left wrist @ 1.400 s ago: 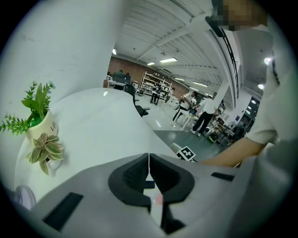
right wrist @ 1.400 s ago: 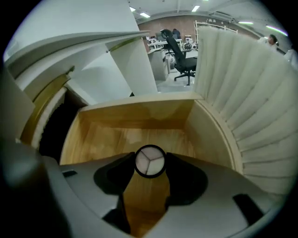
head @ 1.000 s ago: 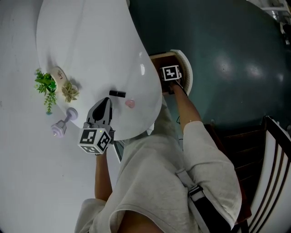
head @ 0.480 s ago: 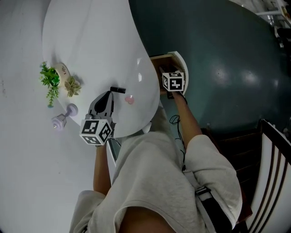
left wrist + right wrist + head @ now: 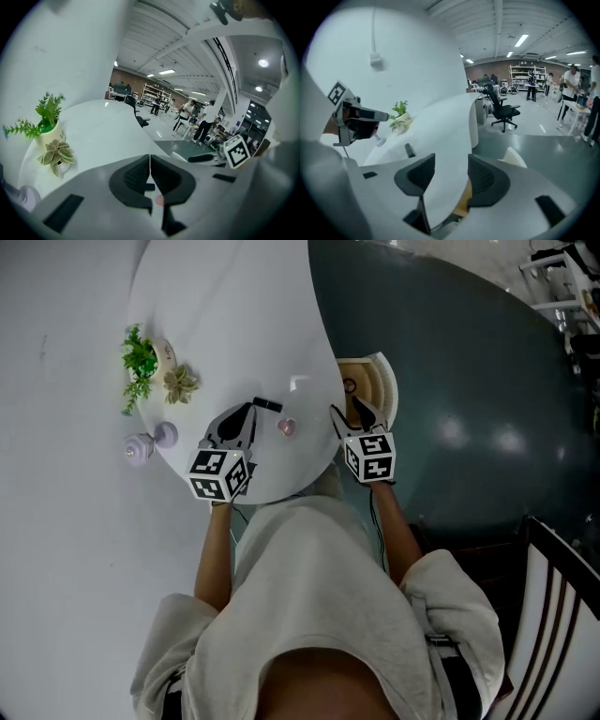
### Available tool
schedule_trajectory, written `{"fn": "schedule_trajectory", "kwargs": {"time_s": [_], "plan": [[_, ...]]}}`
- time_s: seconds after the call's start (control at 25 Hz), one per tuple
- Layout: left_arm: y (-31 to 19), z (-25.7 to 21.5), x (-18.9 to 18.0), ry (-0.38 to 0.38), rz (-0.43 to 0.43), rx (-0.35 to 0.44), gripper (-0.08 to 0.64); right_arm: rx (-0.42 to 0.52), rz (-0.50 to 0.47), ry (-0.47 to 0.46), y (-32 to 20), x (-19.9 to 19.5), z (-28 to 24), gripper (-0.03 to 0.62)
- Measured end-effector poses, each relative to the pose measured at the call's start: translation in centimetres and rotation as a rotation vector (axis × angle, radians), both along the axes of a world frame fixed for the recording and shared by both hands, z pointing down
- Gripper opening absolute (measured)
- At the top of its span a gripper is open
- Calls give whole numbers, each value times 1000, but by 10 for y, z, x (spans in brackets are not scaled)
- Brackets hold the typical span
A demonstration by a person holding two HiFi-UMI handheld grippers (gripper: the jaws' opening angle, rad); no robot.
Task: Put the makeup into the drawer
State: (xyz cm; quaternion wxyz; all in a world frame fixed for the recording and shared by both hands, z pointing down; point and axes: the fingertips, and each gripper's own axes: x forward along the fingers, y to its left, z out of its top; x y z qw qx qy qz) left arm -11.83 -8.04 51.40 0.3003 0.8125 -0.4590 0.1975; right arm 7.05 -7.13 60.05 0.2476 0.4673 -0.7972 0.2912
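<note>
A black makeup stick (image 5: 267,405) (image 5: 409,150) and a small pink round piece (image 5: 288,427) lie near the front edge of the white curved table (image 5: 234,324). My left gripper (image 5: 246,414) (image 5: 150,161) hovers just short of the stick with its jaws shut and nothing between them; the pink piece (image 5: 159,200) shows under them. My right gripper (image 5: 349,413) (image 5: 451,164) is open and empty at the table's right edge, above the open wooden drawer (image 5: 386,381) (image 5: 464,199). A small ring shape shows on the drawer floor.
Two small potted plants (image 5: 141,357) (image 5: 178,382) and a lilac knob-shaped piece (image 5: 141,444) stand at the table's left end. Dark green floor (image 5: 469,381) lies to the right, and a dark chair (image 5: 553,596) is at the lower right.
My right gripper has come up from low beside the drawer to the table's edge. The left gripper has edged slightly toward the black stick, and the head view has shifted.
</note>
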Motion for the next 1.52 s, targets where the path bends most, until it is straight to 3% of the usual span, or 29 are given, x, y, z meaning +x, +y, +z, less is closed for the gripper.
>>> {"fn": "schedule_trajectory", "kwargs": {"time_s": [0.28,0.48,0.76,0.96,1.12,1.32,1.52], "plan": [[20,0,-23,18,-51,0,14,-12,-171,15,31,-64,-16,230],[36,-4,-47,15,-104,11,14,-73,-297,27,41,-105,4,267],[59,-7,-84,15,-196,11,14,-144,-427,113,58,-144,40,287],[68,-7,-97,12,-226,11,14,-128,-420,231,63,-145,52,235],[68,-7,-99,12,-220,10,14,-127,-403,259,61,-146,52,230],[62,-6,-84,16,-170,10,14,-134,-388,215,63,-143,51,229],[52,-6,-63,24,-103,16,14,-94,-314,161,57,-128,34,229]]}}
